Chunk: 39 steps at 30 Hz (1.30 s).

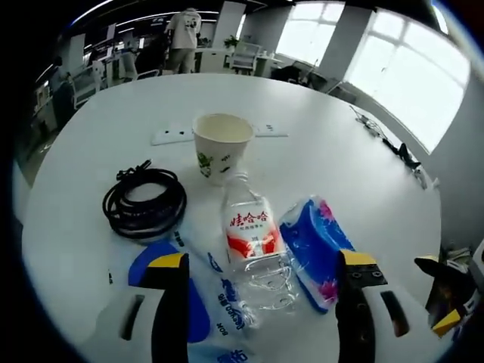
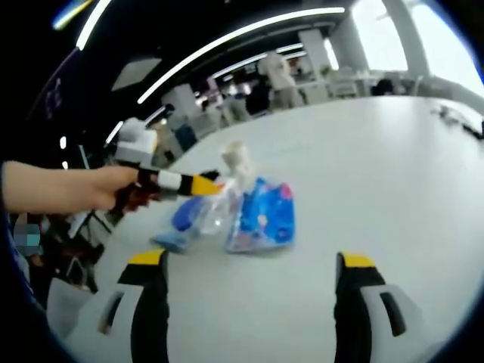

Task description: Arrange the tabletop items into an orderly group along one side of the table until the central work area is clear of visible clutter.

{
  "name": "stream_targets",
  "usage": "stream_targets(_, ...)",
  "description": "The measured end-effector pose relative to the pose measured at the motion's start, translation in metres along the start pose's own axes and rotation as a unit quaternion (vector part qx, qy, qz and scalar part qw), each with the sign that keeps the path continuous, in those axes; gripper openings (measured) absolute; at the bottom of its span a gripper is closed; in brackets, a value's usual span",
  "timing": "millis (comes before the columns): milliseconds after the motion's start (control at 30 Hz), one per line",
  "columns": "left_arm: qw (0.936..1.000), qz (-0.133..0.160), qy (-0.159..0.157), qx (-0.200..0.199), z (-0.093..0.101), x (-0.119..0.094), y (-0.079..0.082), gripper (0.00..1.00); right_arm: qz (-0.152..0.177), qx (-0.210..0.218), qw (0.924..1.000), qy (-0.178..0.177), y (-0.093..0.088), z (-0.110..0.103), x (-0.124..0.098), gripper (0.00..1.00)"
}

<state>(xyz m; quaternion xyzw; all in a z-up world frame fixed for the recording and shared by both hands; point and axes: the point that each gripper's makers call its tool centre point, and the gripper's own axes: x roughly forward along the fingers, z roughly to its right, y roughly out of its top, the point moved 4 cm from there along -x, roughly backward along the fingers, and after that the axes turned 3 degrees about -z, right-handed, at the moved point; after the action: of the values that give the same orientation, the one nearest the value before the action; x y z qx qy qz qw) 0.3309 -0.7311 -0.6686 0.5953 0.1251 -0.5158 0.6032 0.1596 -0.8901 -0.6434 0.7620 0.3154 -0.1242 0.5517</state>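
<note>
With the paper cup (image 1: 221, 144), water bottle (image 1: 253, 243), blue packs (image 1: 315, 246) and cable coil (image 1: 144, 201) already clustered on the counter (image 1: 318, 159), tidying looks well advanced, and both left tongs (image 1: 261, 281) and right tongs (image 2: 249, 274) gape empty.

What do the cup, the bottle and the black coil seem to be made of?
The cup looks like matte paper: cream, opaque walls with a printed green motif. The bottle seems to be clear, thin plastic, since the table shows through it, with a glossy red and white label. The black coil appears to be rubber- or plastic-sheathed cable with a slight sheen.
</note>
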Motion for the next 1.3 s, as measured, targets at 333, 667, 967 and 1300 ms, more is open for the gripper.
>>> stream_targets(333, 0.9983, -0.005, 0.030, -0.050, 0.000, 0.010, 0.000, 0.68, 0.001, 0.010, 1.0000, 0.000, -0.003, 0.001, 0.000, 0.89)
stream_targets(667, 0.9980, -0.023, 0.038, -0.046, -0.002, 0.026, 0.009, 0.58, 0.000, 0.023, 0.9997, -0.004, -0.010, 0.005, -0.002, 0.89)
stream_targets(967, 0.9976, -0.035, 0.048, -0.035, -0.006, 0.034, 0.019, 0.62, -0.003, 0.035, 0.9994, -0.003, -0.016, 0.005, 0.002, 0.89)
stream_targets(1300, 0.9966, -0.052, 0.054, -0.034, -0.010, 0.037, 0.014, 0.62, 0.000, 0.035, 0.9994, 0.005, -0.013, -0.001, 0.009, 0.89)
